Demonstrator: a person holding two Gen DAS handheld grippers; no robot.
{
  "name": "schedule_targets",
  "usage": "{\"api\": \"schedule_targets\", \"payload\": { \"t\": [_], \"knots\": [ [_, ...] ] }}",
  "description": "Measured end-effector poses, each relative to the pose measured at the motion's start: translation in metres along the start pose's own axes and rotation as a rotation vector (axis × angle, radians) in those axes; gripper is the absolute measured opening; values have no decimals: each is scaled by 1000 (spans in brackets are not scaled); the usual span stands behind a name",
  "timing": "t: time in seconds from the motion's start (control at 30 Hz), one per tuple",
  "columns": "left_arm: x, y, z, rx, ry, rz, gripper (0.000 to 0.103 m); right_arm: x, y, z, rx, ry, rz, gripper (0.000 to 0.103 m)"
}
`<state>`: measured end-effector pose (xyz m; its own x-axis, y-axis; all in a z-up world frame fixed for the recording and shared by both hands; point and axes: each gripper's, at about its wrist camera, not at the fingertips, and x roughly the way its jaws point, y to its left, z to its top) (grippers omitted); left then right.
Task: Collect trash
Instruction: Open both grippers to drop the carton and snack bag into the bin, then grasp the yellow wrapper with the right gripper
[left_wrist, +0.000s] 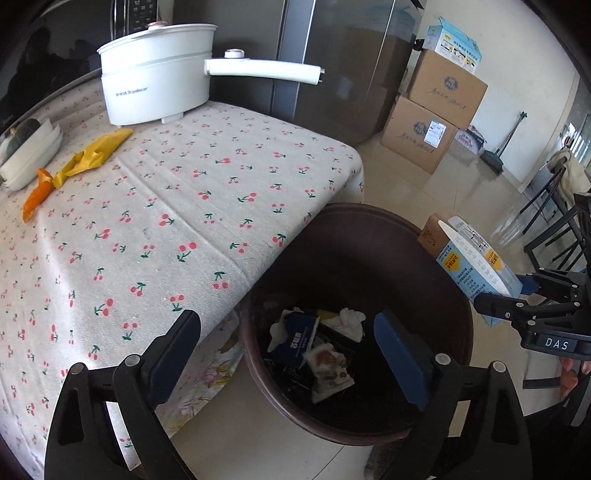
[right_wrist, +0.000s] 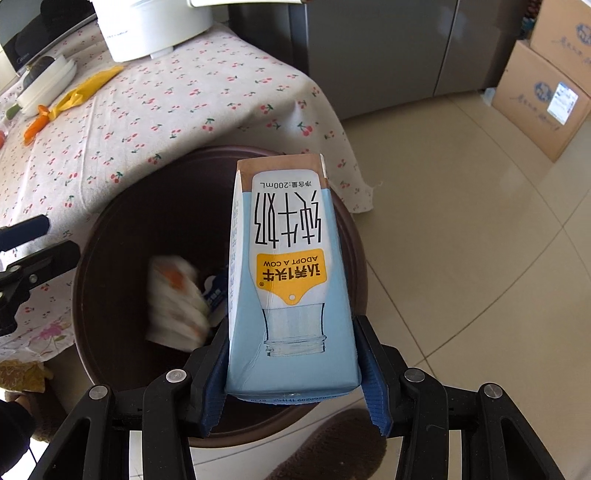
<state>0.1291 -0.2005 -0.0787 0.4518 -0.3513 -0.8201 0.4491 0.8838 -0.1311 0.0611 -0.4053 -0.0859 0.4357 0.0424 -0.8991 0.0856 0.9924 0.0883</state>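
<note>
A dark brown trash bin (left_wrist: 436, 236) stands on the floor against the table's corner, with papers and wrappers (left_wrist: 325, 354) inside. My left gripper (left_wrist: 288, 354) is open and empty above the bin. My right gripper (right_wrist: 291, 354) is shut on a light blue milk carton (right_wrist: 291, 266) and holds it over the bin's rim (right_wrist: 96, 236); the carton also shows in the left wrist view (left_wrist: 476, 266). A blurred white wrapper (right_wrist: 177, 299) shows inside the bin. On the table lie a yellow wrapper (left_wrist: 92, 157) and an orange peel (left_wrist: 37, 195).
The table (left_wrist: 184, 192) has a cherry-print cloth. A white electric pot (left_wrist: 159, 81) and white dishes (left_wrist: 29, 155) stand at its back. Cardboard boxes (left_wrist: 432, 110) are stacked by the grey fridge (left_wrist: 332, 59). Black chair frames (left_wrist: 554, 221) stand to the right.
</note>
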Motion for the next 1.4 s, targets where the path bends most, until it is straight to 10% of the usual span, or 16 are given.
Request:
{"api": "schedule_targets", "payload": {
  "t": [0.43, 0.5, 0.7, 1.4],
  "knots": [
    [-36, 49, -13, -65, -35, 48, 103, 9, 19, 5, -23, 1, -2, 57],
    [-42, 58, -15, -73, -37, 54, 103, 10, 19, 7, -3, -9, -1, 85],
    [-59, 81, -25, -98, -43, 80, 103, 7, 20, 11, 39, -29, -1, 97],
    [-116, 185, -52, -345, -46, 161, 103, 2, 93, 42, -29, -48, 17, 99]
  ]
}}
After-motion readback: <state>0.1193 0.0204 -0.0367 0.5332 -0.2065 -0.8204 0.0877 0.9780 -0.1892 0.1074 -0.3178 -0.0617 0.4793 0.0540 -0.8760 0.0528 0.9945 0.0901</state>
